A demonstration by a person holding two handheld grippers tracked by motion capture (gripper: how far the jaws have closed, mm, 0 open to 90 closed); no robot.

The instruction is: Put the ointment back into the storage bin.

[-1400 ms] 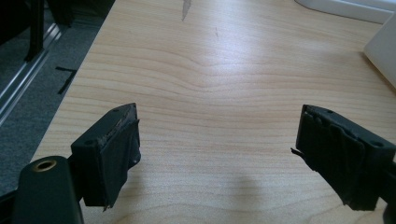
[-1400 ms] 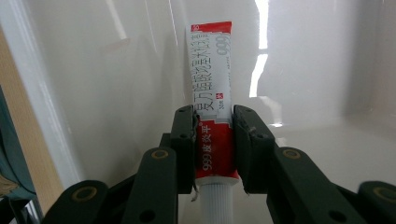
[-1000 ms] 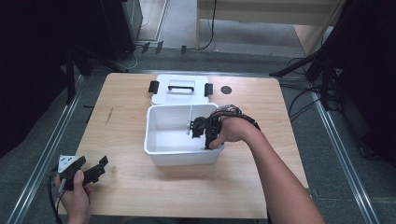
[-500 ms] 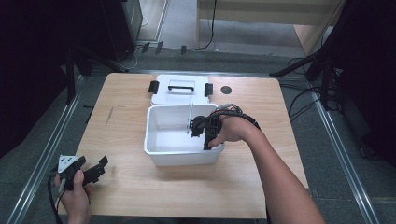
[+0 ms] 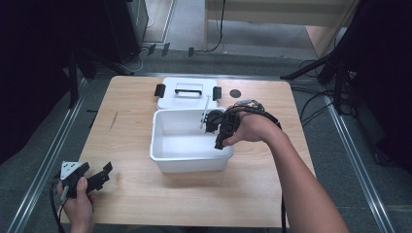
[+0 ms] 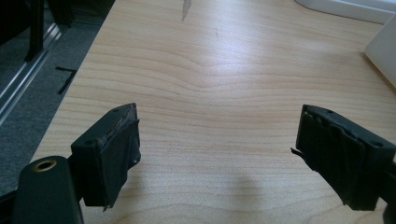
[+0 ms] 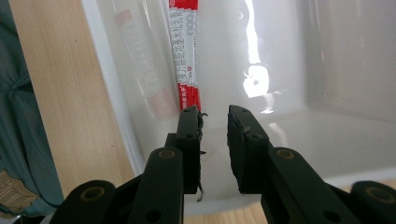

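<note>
A long red and white sachet point(image 7: 186, 51) hangs in front of the inner wall of the white plastic bin point(image 7: 289, 60). Its lower end sits at the tips of my right gripper point(image 7: 215, 109), whose jaws are shut on it with only a narrow slit between them. From above, the sachet point(image 5: 206, 110) sticks up as a thin pale strip from my right gripper point(image 5: 211, 122), which is over the bin point(image 5: 189, 164) near its right wall. My left gripper point(image 5: 103, 174) rests low at the table's near left corner, open, with bare wood between its jaws point(image 6: 218, 112).
The bin's white lid point(image 5: 170, 101), with a handle and two black clips, lies flat behind the bin. A small black disc point(image 5: 235, 93) lies on the table to the lid's right. Bare wooden tabletop point(image 5: 126, 141) stretches left of the bin.
My right gripper has risen a little inside the bin, and the sachet has come up with it and tilted. The left gripper has stayed where it was.
</note>
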